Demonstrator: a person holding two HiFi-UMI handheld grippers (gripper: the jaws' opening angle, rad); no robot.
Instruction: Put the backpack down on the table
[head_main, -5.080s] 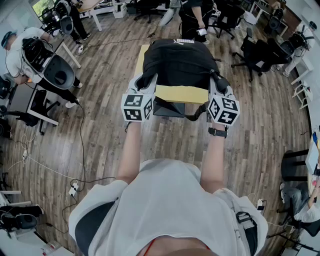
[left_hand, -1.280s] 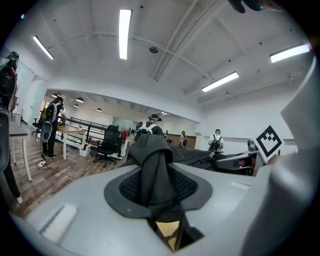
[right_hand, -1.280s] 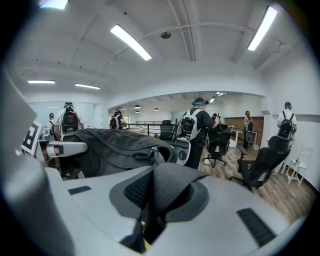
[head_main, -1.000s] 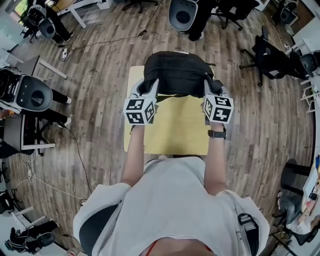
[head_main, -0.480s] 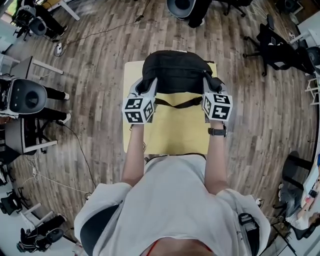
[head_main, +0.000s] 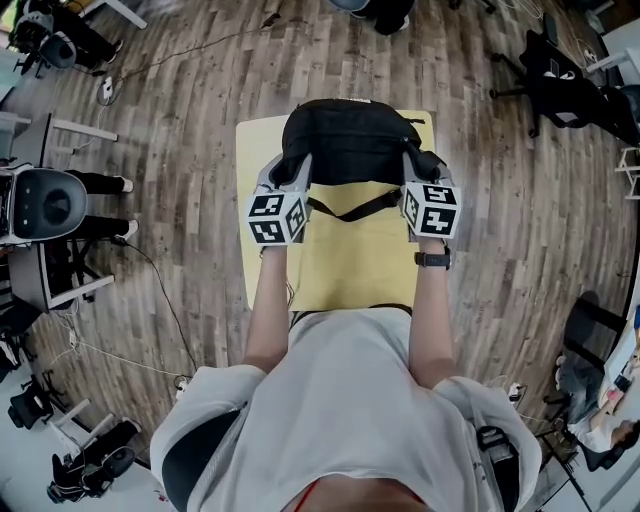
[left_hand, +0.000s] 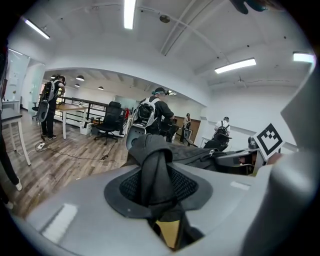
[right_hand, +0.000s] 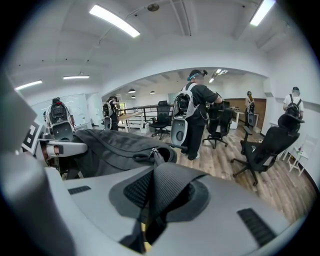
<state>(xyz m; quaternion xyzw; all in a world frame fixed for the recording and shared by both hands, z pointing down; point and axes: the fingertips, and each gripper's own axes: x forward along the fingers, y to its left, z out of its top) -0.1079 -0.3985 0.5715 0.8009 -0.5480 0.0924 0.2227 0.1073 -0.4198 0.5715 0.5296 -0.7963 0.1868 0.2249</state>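
Observation:
A black backpack (head_main: 350, 138) sits over the far end of the yellow table (head_main: 340, 262), held between both grippers. My left gripper (head_main: 298, 168) is shut on a black strap (left_hand: 155, 172) at the bag's left side. My right gripper (head_main: 416, 162) is shut on a ribbed black strap (right_hand: 167, 190) at its right side. The bag's body (right_hand: 107, 145) stretches between them. A loose strap loop (head_main: 350, 208) hangs below the bag over the tabletop. Whether the bag's bottom rests on the table is hidden.
The table stands on a wooden floor (head_main: 180, 120) with cables (head_main: 165, 300). Office chairs stand at the left (head_main: 45, 205) and upper right (head_main: 560, 85). People with rigs on their backs (right_hand: 197, 112) stand further off in the room.
Both grippers and the backpack have sunk together toward the far end of the table. Five seconds ago the bag was held high before the table's near edge.

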